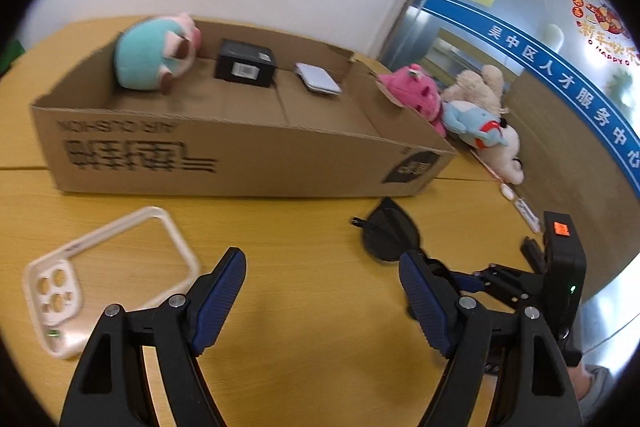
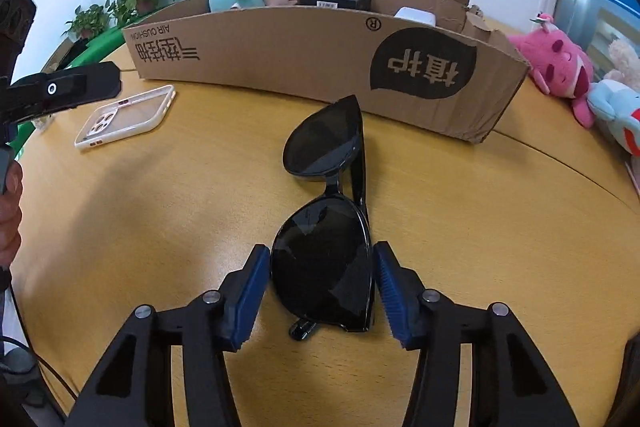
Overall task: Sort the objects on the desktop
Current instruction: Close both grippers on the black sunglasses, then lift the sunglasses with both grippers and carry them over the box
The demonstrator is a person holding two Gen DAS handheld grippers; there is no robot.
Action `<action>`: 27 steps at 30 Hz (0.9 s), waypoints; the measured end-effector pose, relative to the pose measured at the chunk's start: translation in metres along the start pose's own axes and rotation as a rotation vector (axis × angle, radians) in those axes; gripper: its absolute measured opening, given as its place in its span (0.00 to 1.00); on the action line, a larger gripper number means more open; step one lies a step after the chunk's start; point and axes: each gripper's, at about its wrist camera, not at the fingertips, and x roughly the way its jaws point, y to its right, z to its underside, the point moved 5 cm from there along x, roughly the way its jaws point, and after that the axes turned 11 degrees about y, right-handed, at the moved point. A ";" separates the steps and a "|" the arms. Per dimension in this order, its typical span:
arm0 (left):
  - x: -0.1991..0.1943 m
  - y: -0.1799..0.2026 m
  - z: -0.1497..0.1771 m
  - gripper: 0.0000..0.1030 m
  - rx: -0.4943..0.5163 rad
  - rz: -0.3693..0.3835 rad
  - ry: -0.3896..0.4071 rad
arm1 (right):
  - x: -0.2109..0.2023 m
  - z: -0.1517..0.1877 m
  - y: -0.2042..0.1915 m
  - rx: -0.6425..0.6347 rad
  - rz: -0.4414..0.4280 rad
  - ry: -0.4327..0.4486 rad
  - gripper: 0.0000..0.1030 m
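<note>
The right hand-held gripper (image 2: 320, 291) straddles the near lens of the folded sunglasses (image 2: 326, 223), jaws open and just beside the rim, seemingly lined up to pinch; the glasses lie flat on the surface (image 2: 160, 227) near the cardboard box (image 2: 320, 55); the left hand-held gripper (image 1: 322, 291) hangs open and empty beside the phone case (image 1: 108, 279), with bare wood between.

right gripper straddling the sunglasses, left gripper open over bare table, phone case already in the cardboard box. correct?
Not quite: the phone case is not in the cardboard box; the right wrist view shows it lying on the table in front of the box's left end. The rest holds: the right gripper straddles the sunglasses, and the left gripper is open over bare table.
</note>
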 end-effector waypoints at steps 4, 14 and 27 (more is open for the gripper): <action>0.028 0.015 0.012 0.77 -0.051 0.093 -0.090 | -0.005 0.004 -0.010 0.035 -0.015 0.019 0.50; 0.063 0.037 0.045 0.62 -0.156 0.228 -0.234 | -0.014 0.009 -0.028 0.319 -0.267 0.062 0.49; 0.036 0.027 0.011 0.40 -0.145 0.192 -0.147 | -0.027 -0.019 -0.050 0.254 -0.279 0.133 0.49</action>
